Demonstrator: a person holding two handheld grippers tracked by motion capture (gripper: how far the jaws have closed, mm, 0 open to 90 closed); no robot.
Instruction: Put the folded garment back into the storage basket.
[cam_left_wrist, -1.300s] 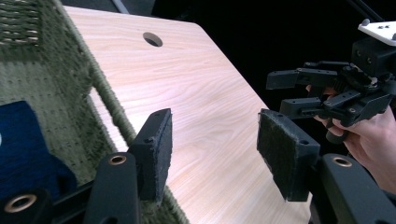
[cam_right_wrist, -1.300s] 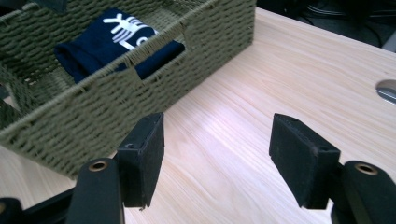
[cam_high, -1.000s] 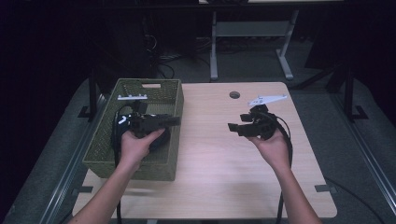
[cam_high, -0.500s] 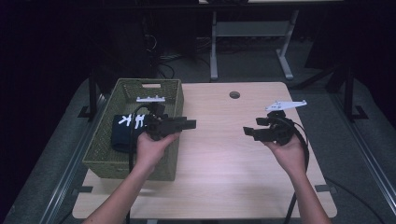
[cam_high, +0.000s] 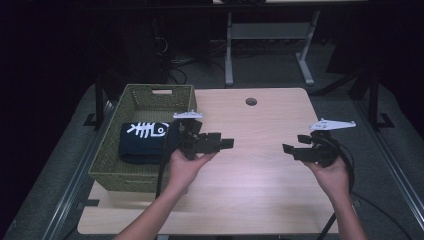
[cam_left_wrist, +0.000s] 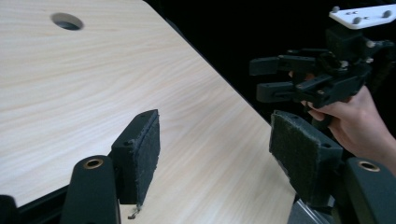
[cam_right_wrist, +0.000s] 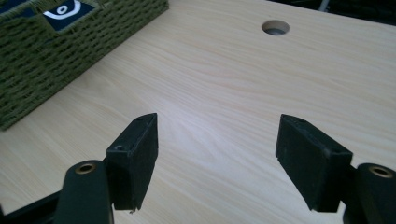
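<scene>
Folded cloth (cam_high: 142, 141) lies in the basket (cam_high: 111, 165) just left of the left tool (cam_high: 227, 144), job apparently done, both tools' jaws just opening, nothing between, right tool (cam_high: 287, 149) over bare surface (cam_high: 250, 175).

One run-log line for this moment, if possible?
left claw: open, nothing held | right claw: open, nothing held | folded dark cloth: in green basket | table: under both claws

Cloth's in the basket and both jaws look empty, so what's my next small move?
Probably just ease both hands back to rest. The folded dark cloth lies inside the green basket, and the left hand-held gripper and right hand-held gripper hang open over bare table.
</scene>
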